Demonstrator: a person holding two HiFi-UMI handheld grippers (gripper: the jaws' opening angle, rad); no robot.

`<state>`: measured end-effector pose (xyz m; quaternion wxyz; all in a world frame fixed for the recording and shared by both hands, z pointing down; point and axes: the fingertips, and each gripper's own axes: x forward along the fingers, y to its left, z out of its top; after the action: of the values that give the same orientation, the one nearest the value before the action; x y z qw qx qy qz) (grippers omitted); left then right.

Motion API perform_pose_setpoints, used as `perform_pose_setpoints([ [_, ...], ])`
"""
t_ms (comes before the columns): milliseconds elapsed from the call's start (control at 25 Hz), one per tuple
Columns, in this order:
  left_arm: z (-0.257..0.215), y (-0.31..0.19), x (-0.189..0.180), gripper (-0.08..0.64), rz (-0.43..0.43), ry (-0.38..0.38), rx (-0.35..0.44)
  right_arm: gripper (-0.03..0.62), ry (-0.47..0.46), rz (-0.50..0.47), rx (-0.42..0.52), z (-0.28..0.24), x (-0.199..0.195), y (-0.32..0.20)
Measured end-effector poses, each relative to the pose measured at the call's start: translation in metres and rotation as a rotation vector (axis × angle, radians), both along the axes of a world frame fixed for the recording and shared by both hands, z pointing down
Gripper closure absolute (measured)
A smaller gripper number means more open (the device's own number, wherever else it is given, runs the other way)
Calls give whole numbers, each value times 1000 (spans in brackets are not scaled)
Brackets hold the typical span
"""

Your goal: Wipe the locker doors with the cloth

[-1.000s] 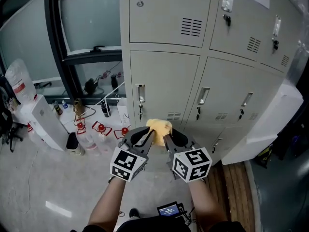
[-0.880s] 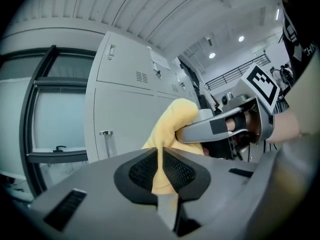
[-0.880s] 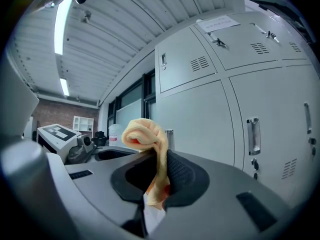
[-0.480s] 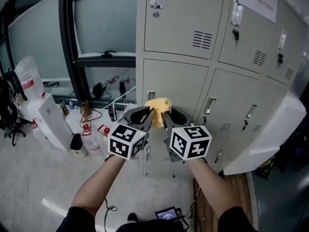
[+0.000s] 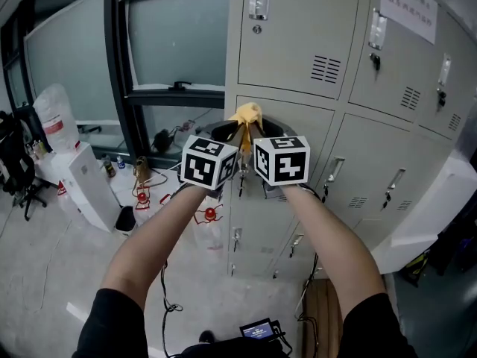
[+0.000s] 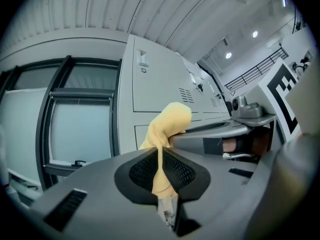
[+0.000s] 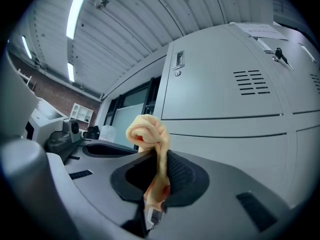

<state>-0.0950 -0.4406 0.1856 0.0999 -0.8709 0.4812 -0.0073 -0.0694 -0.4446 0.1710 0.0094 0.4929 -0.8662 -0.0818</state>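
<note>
Two forearms (image 5: 160, 233) reach out from the camera, each carrying one tool. The left tool (image 5: 229, 131) and the right tool (image 5: 261, 130) sit side by side, nearly touching. Both are clenched on the same yellow cloth (image 5: 247, 114). Each pinches a tail of it, so a bunched wad pokes out ahead of the jaws. The shared hold seems meant to form a firm pad that can be pressed flat against metal. The wad sits at the top edge of a grey locker door (image 5: 320, 133) in the middle row, close against it. Whether it actually touches cannot be told. By count there are two tools, one cloth and three columns of doors. Six doors show plainly in two rows, with the handles of a lower row beneath. A paper notice (image 5: 406, 6) hangs on an upper door. Wiping looks ready to begin.
</note>
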Motion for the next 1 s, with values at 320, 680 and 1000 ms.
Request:
perform_pose_setpoints([
  [320, -20, -29, -7, 522, -16, 16, 29, 525, 79, -4, 65, -19, -12, -28],
  [680, -19, -37, -4, 522, -4, -14, 43, 525, 35, -21, 61, -18, -10, -36],
  [1000, -20, -37, -1, 522, -5, -33, 55, 525, 56, -7, 73, -19, -7, -36],
])
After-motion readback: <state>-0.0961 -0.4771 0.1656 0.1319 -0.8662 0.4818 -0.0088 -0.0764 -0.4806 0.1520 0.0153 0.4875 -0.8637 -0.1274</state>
